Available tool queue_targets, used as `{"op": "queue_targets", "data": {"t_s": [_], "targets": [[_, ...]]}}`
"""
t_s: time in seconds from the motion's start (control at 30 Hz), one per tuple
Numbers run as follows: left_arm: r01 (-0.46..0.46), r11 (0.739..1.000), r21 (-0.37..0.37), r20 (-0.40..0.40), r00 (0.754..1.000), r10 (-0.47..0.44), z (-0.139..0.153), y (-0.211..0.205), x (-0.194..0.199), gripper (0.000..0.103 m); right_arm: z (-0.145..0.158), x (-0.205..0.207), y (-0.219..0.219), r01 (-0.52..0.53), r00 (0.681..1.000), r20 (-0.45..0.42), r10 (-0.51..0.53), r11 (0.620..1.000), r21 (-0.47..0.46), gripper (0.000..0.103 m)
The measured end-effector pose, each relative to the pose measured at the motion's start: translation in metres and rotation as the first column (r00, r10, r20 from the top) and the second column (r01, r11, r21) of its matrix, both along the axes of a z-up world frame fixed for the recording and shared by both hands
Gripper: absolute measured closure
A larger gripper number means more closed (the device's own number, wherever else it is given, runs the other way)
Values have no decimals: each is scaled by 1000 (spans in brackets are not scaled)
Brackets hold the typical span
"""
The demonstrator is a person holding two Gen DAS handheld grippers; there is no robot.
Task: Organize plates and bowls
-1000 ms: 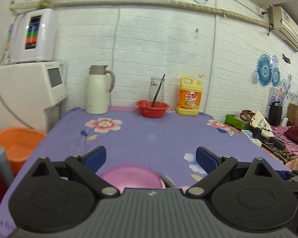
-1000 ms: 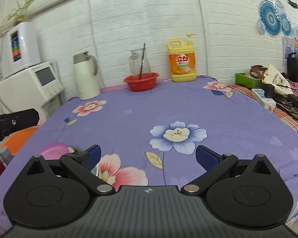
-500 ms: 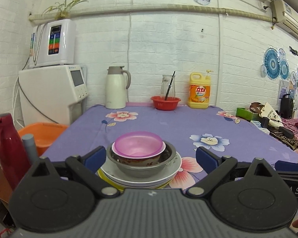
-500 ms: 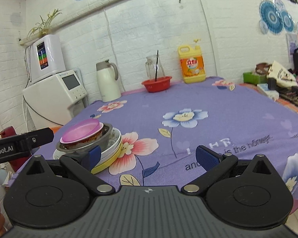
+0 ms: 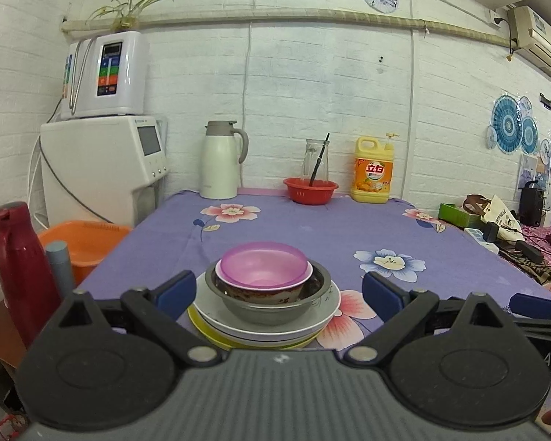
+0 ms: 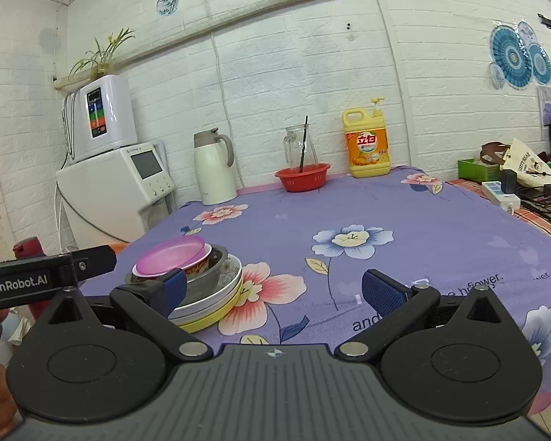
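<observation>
Purple floral tabletop [image 5: 312, 228] against a white brick wall.

Stack, ahead of the left claw [image 5: 278, 288] and between its wide-apart blue pads: pink bowl [image 5: 263, 264] on top, nested in a patterned bowl [image 5: 260, 294] that shows only as a rim and a strip of side; both sit in a steel bowl [image 5: 268, 308]; under it a white plate [image 5: 327, 301], then a yellow plate [image 5: 205, 330] seen only as an edge. The near edge of the stack is cut off by the claw body.

Right claw [image 6: 273, 288]: fingers apart, nothing between them; the stack lies ahead and to its left, partly hidden behind its left pad [image 6: 174, 288]. Its pattern is hard to read, possibly floral.

Far ahead, along the wall: white thermos jug [image 5: 222, 160], red basket [image 5: 310, 190] with a glass jar [image 5: 315, 161] behind it, yellow detergent bottle [image 5: 373, 171].

Left of the left claw, off the tabletop: red bottle [image 5: 20, 268], orange basin [image 5: 84, 237], white appliance [image 5: 99, 161].
</observation>
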State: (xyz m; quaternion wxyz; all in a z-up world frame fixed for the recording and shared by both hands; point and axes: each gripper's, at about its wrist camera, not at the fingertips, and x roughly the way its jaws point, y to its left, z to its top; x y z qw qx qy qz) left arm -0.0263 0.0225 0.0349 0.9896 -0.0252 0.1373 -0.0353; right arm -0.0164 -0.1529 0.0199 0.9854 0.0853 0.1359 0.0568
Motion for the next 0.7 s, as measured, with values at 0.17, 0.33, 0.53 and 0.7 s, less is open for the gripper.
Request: {"op": "queue_targets", "data": {"t_s": [0.17, 0.33, 0.53, 0.7], "targets": [[3, 1000, -18, -5, 1000, -3, 2, 3, 2, 7, 2, -1, 2, -10, 1000, 3, 10, 1000, -1, 0], [-15, 999, -40, -8, 1000, 15, 2, 11, 4, 7, 6, -4, 3, -5, 1000, 21, 5, 1000, -6, 0], [-1, 999, -54, -2, 1000, 1, -4, 15, 5, 7, 3, -3, 8, -18, 1000, 12, 19, 1000, -16, 0], [26, 999, -23, 14, 1000, -26, -10, 8, 1, 7, -4, -5, 6, -11, 1000, 5, 11, 1000, -13, 0]]}}
